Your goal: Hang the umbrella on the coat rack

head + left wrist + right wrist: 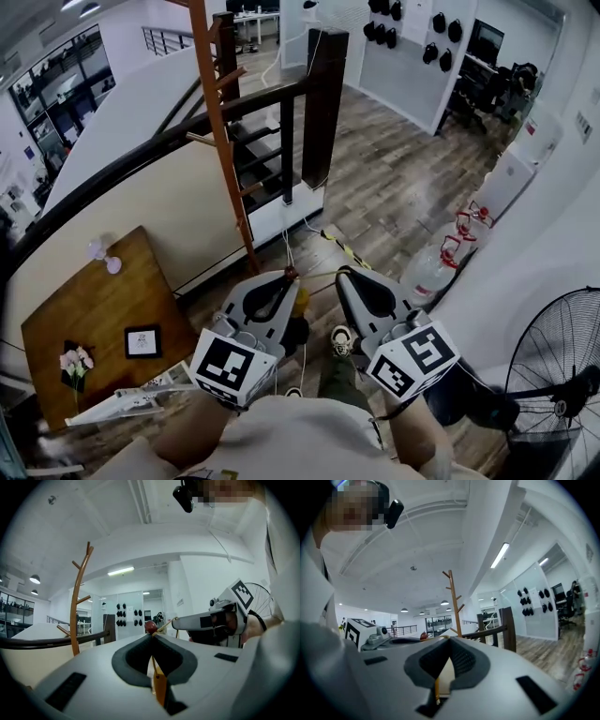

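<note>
The coat rack is a tall orange-brown wooden pole with short pegs, standing ahead by the stair railing; it also shows as the rack and the rack. My left gripper is shut on the umbrella's yellow cord, just below a red bead. The cord runs across to my right gripper, which is shut on its other end. The umbrella's yellow handle and dark body hang under the left gripper, mostly hidden. Both grippers are low, short of the rack's foot.
A dark stair railing and post stand right behind the rack. A wooden table with a flower and a small frame is at the left. Water bottles and a floor fan stand at the right by a white wall.
</note>
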A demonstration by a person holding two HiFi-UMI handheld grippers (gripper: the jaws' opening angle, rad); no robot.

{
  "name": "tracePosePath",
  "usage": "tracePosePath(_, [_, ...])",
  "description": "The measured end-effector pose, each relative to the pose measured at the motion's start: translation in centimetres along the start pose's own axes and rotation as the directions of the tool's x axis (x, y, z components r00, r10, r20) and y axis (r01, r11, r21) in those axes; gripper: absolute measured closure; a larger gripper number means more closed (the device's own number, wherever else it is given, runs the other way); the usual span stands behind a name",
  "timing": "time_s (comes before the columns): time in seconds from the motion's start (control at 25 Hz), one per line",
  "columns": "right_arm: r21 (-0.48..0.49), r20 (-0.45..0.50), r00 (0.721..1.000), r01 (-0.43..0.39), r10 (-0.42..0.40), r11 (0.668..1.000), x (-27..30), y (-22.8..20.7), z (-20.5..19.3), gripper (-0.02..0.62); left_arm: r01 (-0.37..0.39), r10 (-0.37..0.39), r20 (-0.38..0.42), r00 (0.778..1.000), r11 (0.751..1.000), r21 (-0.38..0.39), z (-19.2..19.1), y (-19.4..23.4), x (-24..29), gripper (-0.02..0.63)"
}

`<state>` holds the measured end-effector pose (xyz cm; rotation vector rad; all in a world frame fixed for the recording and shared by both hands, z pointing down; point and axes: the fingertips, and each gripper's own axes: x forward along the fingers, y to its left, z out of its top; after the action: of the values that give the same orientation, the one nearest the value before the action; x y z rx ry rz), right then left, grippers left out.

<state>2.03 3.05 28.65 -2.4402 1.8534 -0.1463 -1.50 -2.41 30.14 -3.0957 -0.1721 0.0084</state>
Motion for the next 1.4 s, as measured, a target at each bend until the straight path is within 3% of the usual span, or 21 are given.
tracePosePath(0.48, [0.031,-0.016,0.994,-0.104,0.104,0.994,10.0,-11.1,-0.7,0.591,-0.079,0.078,-0.046,0.996,0.997,-0.016,-3.0,6.4,11.5,0.601])
tracePosePath(0.84, [0.045,-0.064,0.958,-0.278,0.280,0.960,19.3,-19.5,1.2,0.591,-0.250,0.245,-0.096,0.965,0.967,-0.046,-3.5,13.1,21.0,0.601])
tracePosePath(1.08, [0.063,-0.084,0.906,-0.410,0.415,0.910,25.6,-23.8,1.7,0.591,-0.379,0.373,-0.117,0.921,0.924,-0.042,-3.7,17.8,25.9,0.601])
tracePosePath(1.4, [0.107,-0.111,0.816,-0.558,0.567,0.823,32.3,-26.6,0.4,0.591,-0.534,0.525,-0.151,0.837,0.846,-0.016,-5.0,22.9,29.2,0.601])
